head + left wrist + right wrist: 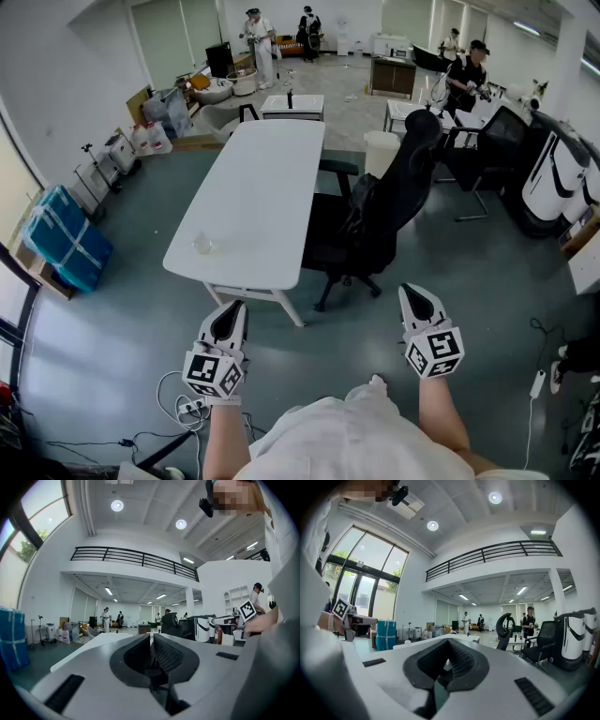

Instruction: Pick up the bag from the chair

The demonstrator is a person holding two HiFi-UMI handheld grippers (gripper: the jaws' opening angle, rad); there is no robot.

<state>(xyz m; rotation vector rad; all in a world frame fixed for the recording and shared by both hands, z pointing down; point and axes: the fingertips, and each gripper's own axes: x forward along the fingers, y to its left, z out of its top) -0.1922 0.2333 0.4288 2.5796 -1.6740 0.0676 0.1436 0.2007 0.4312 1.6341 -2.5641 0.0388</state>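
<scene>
While both claws hang low over the floor [112, 375], we record the left claw [229, 311] and the right claw [413, 296] each closed tip to tip, with nothing between the jaws. The black bag [360, 212] sits on the black chair [405, 178], well ahead of the right claw and a little to its left. The white tabletop [258, 187] lies ahead of the left claw.
</scene>
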